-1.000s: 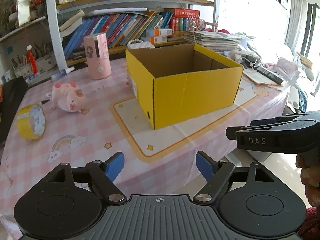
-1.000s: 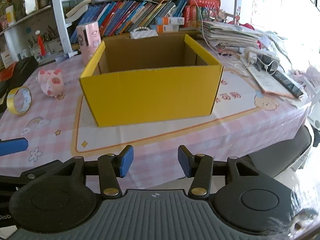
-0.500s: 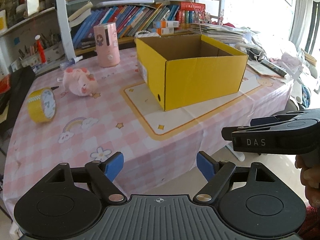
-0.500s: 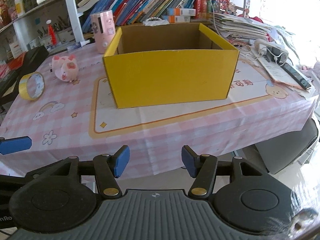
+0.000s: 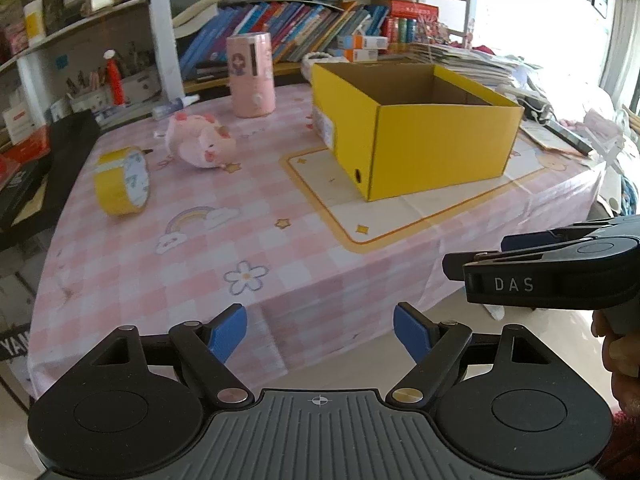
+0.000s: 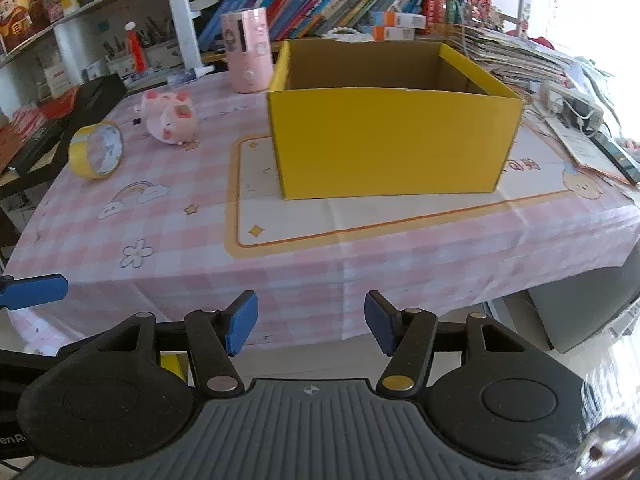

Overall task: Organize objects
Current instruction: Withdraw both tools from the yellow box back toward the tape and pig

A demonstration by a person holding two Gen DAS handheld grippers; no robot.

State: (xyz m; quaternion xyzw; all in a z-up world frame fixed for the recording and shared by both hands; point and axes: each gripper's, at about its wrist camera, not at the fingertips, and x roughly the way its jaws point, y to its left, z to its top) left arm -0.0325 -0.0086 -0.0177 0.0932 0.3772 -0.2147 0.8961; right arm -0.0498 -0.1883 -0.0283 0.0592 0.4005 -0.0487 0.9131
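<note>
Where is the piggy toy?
In both views the pink piggy toy lies on the table's left side, between the yellow tape roll and the pink cylinder.

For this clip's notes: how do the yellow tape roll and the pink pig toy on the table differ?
The yellow tape roll is a hollow ring standing on its edge; the pink pig toy is a rounded solid figure lying tipped over. The roll is yellow with a white core, the pig pink all over. The roll sits nearer the table's left edge, the pig closer to the yellow box. Both rest on the checked tablecloth, outside the box and untouched by either claw.
</note>
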